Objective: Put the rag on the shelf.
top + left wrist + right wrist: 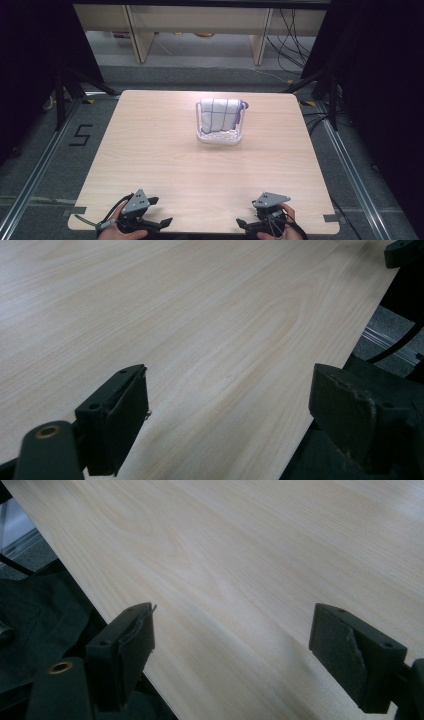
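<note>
Wood covers the whole top of the table, light and smooth, with grey floor and dark stands all around it. Far from me, near the back edge, sits a small white basket, and a white cloth with purple lines hangs folded over its rail. My left gripper rests at the near edge of the table, and its jaws stand wide apart with nothing between them. My right gripper is at the near edge too, well apart from the left one, and its jaws are also wide apart and hold nothing. No one told me the job, so I am guessing: I think nothing has started yet, and the cloth is the thing to work on. Next I would need to reach far forward to the basket and close one gripper gently on the cloth.
</note>
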